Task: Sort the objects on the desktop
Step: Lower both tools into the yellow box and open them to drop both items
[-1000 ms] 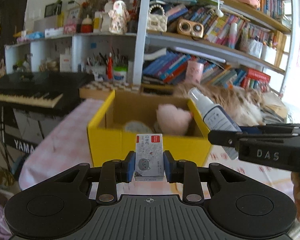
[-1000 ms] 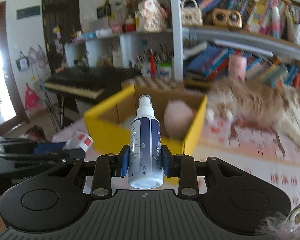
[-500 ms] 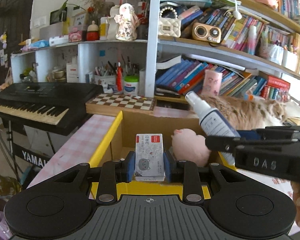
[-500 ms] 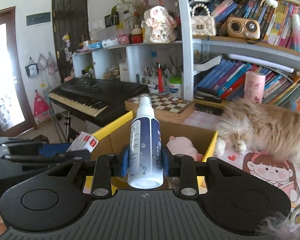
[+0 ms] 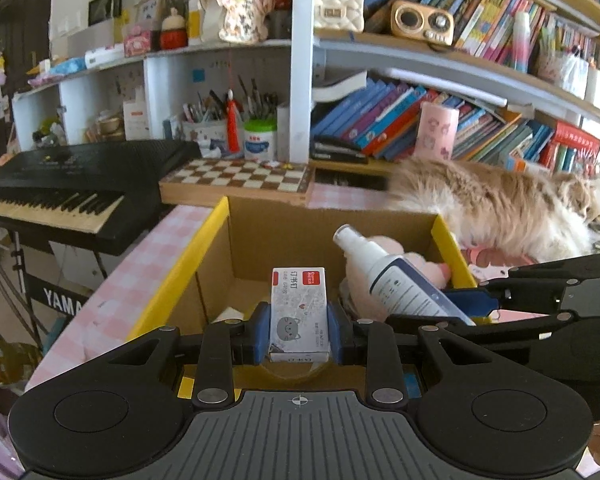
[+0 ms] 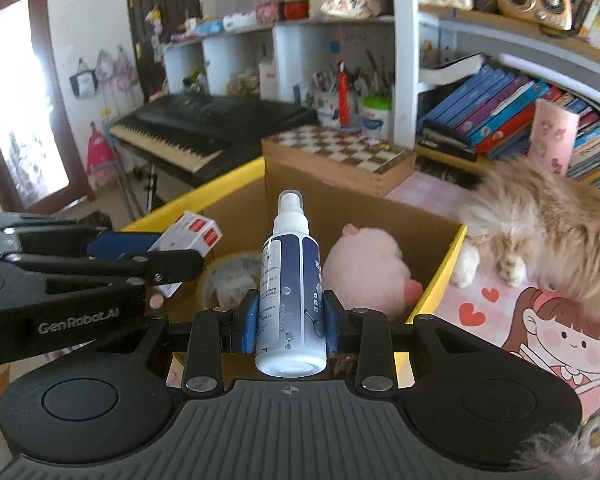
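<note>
Between the left claw's (image 5: pixel 299 338) pads sits a small staple box (image 5: pixel 299 314); the right claw (image 6: pixel 288 320) clamps a spray bottle (image 6: pixel 290 284), both above the yellow box's (image 5: pixel 180 268) near edge. Releasing together could knock them against each other.

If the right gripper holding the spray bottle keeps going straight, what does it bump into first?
Probably the pink plush toy inside the yellow cardboard box. The right gripper points down into the box, and the spray bottle leads; depth is hard to judge.
</note>
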A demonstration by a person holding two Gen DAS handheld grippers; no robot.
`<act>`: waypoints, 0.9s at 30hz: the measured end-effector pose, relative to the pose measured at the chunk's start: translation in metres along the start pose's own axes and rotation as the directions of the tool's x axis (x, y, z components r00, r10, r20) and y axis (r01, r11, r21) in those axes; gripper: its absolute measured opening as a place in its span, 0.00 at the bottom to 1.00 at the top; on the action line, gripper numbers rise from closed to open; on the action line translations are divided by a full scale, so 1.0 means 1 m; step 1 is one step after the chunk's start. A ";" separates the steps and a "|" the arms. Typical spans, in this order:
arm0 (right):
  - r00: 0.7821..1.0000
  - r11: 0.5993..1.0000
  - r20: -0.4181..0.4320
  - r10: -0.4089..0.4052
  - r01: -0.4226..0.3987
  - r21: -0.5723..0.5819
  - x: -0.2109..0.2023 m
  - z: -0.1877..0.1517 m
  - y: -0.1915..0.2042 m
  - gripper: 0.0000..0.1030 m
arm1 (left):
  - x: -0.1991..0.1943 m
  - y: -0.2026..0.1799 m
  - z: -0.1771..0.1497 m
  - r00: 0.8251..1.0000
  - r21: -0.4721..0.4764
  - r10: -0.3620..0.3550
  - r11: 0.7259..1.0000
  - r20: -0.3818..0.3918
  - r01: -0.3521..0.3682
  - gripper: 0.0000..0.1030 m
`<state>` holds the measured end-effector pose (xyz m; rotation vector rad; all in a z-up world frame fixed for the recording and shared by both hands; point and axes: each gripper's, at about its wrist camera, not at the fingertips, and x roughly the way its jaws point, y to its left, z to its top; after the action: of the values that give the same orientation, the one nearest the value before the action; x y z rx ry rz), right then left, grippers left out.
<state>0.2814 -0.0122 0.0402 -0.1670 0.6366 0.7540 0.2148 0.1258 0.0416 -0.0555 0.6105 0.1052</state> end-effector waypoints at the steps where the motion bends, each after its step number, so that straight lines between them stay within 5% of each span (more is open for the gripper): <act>1: 1.000 1.000 -0.012 0.005 -0.005 -0.008 0.003 0.000 -0.001 0.29 | 0.004 -0.001 0.000 1.000 0.001 0.001 1.000 -0.008 -0.001 0.27; 20: 0.990 0.982 -0.120 0.080 -0.099 -0.162 0.023 -0.007 -0.005 0.29 | 0.040 -0.006 -0.007 0.994 -0.015 0.001 1.000 -0.106 -0.002 0.28; 27: 0.993 0.987 -0.099 0.056 -0.070 -0.148 0.016 -0.011 -0.003 0.27 | 0.032 -0.009 -0.005 0.997 0.017 0.016 1.000 -0.079 -0.015 0.45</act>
<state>0.2866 -0.0088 0.0219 -0.3250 0.6774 0.8596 0.2392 0.1192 0.0198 -0.0394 0.6912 0.1132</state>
